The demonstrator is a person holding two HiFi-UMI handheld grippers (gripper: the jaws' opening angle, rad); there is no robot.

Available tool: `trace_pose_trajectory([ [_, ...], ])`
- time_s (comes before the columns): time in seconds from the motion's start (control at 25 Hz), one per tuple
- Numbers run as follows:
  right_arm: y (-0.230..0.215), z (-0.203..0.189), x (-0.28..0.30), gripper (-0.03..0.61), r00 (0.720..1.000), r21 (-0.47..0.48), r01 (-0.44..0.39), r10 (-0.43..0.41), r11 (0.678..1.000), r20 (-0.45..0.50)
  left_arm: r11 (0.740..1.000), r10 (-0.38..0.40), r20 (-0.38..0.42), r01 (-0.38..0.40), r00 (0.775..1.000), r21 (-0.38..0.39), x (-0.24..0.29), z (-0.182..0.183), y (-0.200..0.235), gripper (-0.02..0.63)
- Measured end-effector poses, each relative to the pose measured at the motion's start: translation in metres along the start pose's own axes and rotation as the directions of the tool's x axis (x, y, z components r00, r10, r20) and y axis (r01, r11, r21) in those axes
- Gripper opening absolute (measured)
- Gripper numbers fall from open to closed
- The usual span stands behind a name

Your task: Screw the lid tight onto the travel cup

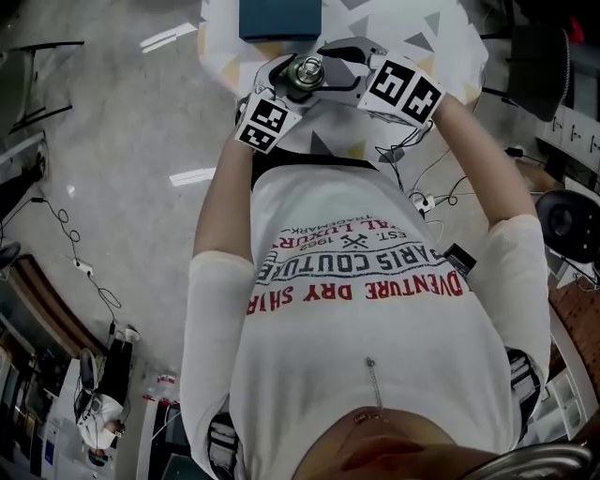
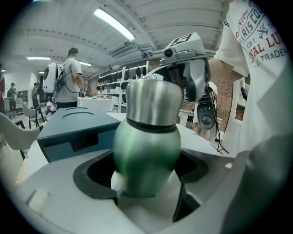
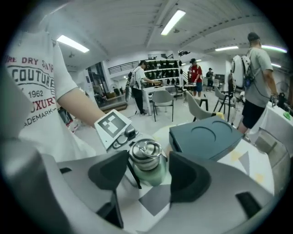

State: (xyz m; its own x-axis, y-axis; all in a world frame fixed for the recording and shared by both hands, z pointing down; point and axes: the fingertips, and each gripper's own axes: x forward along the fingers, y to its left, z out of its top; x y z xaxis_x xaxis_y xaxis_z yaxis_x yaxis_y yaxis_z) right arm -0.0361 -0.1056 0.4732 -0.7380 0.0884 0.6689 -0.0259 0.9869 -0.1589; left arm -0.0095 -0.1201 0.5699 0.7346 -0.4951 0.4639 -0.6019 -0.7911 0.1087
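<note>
Head view, steeply down: both grippers meet over the near edge of a table (image 1: 427, 33) with a grey and yellow triangle pattern. Between them, seen from the top, is a steel lid (image 1: 305, 72). Left gripper (image 1: 281, 89) comes in from the left and right gripper (image 1: 342, 67) from the right. Each carries 1 marker cube (image 1: 405, 91). A teal box (image 1: 279, 17) lies on the table just beyond the lid.

Left gripper view:
- The 2 jaws are closed on the green body of the cup (image 2: 146, 155), low down, with a dark pad against either side.
- Cup stands upright in the grip.
- Lid sits on top, with a dark band where it meets the body.
- Right gripper shows behind and above the lid.
- Box is to the left, near the cup but apart from it.
- A person with a backpack (image 2: 66, 77) stands far back in the room.

Right gripper view:
- Jaws stand wide apart, 1 on each side of the lid.
- The pad on the view's left is just beside the lid; cannot tell if it touches.
- The pad on the view's right is clear of the lid, with a gap showing.
- Nothing is gripped.
- Left gripper's cube sits just behind the cup.

Cannot tell whether the lid is screwed fully down.
</note>
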Motion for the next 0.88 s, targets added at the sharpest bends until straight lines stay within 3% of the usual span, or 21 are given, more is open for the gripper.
trace_pose_trajectory([
  [0.2, -0.002, 0.005, -0.004, 0.259, 0.989, -0.134, -0.139, 0.13, 0.981, -0.071, 1.0, -0.007, -0.007, 0.007, 1.0, -0.001, 0.0, 0.002, 0.0, 0.39],
  [0.44, 0.009, -0.001, 0.006, 0.259, 0.965, -0.199, -0.241, 0.213, 0.95, -0.153, 1.0, -0.011, -0.016, 0.011, 1.0, -0.002, -0.001, 0.0, -0.002, 0.39],
  [0.68, 0.008, -0.001, 0.014, 0.25, 0.97, -0.216, -0.224, 0.198, 0.95, -0.139, 1.0, -0.007, -0.013, 0.007, 1.0, -0.005, 0.0, 0.0, -0.002, 0.39],
  [0.88, 0.008, 0.0, 0.013, 0.244, 0.985, -0.159, -0.158, 0.143, 0.975, -0.097, 1.0, -0.01, -0.014, 0.009, 1.0, -0.004, -0.001, -0.001, -0.002, 0.39],
])
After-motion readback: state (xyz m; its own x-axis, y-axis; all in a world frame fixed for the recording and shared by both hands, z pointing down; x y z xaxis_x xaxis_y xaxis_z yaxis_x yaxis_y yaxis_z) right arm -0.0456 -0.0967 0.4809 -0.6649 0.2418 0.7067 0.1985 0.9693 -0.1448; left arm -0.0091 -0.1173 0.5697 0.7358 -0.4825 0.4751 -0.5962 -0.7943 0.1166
